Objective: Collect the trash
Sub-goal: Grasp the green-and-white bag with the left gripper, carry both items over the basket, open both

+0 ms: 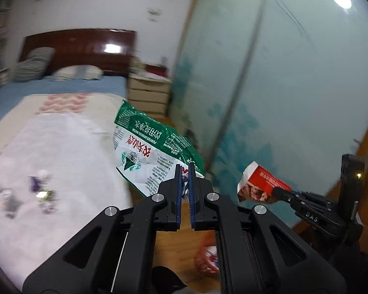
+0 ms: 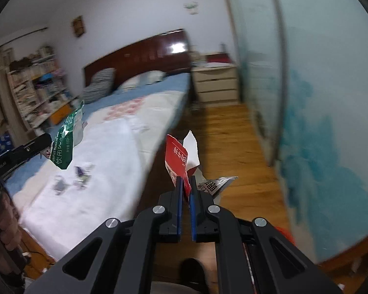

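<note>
Left wrist view, left to right. The bed fills the 9 o'clock side. Several small wrappers lie on its white cover toward 8 o'clock; blur hides what kind they are.

At centre, the left hand-held gripper is pressed together on the lower edge of a green-and-white label wrapper. The wrapper fans up toward 11 o'clock, clear of the bed.

At 3 o'clock, the right hand-held gripper pinches a torn red carton. The carton hangs in front of the sliding door. Something red and orange sits low at 6 o'clock over the wood floor. It may be a trash bag, but this cannot be confirmed.

Right wrist view. The green wrapper appears at 9 o'clock. The carton sits at centre, clamped between the blue pads.

Handling, as a judgement:
- The wrapper is thin film. It is very light, limp and slick, and it will flutter and can slide out. Keep the pinch deep on a crumpled, doubled fold, not on a single edge.
- The carton is thin card. It is light, semi-stiff and already torn. Hold it on a flat panel away from the ripped flap, which could tear free.
- The small wrappers on the bed need a low pinch, without catching the cover.
</note>
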Demonstrator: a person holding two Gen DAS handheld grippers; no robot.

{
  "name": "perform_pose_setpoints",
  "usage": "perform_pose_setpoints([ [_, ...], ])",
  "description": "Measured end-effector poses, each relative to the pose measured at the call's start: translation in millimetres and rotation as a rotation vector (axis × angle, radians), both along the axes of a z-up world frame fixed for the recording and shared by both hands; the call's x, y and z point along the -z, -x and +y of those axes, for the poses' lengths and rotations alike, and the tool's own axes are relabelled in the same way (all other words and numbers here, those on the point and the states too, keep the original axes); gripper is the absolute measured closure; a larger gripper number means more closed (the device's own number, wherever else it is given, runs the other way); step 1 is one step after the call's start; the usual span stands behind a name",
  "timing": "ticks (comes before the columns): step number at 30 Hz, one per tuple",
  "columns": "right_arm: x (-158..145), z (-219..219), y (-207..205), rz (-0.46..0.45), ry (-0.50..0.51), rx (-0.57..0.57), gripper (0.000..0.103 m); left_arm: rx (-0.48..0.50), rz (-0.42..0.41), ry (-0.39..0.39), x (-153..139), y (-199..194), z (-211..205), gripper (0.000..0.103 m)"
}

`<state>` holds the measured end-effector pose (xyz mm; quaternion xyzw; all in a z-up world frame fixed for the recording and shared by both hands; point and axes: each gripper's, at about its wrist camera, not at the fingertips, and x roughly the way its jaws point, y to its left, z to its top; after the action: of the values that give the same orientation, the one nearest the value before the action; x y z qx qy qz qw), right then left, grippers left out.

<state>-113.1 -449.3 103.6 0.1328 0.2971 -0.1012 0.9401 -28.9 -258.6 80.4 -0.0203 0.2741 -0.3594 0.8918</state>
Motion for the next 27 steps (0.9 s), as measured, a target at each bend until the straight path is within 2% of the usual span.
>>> perform_pose_setpoints([
  [3,16,-44,25,0.03,0.009,0.073,0.096,0.076,0.057,-0.012,19,1,-51,0.098],
  [5,37,-79,35,0.071,-0.014,0.124,0.096,0.125,0.106,-0.039,38,-1,-85,0.098],
  [13,147,-162,62,0.216,-0.161,0.237,0.096,0.324,0.326,-0.258,147,-1,-214,0.098],
  [19,204,-181,53,0.289,-0.214,0.267,0.096,0.4,0.405,-0.373,200,-1,-268,0.098],
  [27,234,-190,42,0.311,-0.244,0.286,0.094,0.423,0.424,-0.434,214,10,-282,0.098],
])
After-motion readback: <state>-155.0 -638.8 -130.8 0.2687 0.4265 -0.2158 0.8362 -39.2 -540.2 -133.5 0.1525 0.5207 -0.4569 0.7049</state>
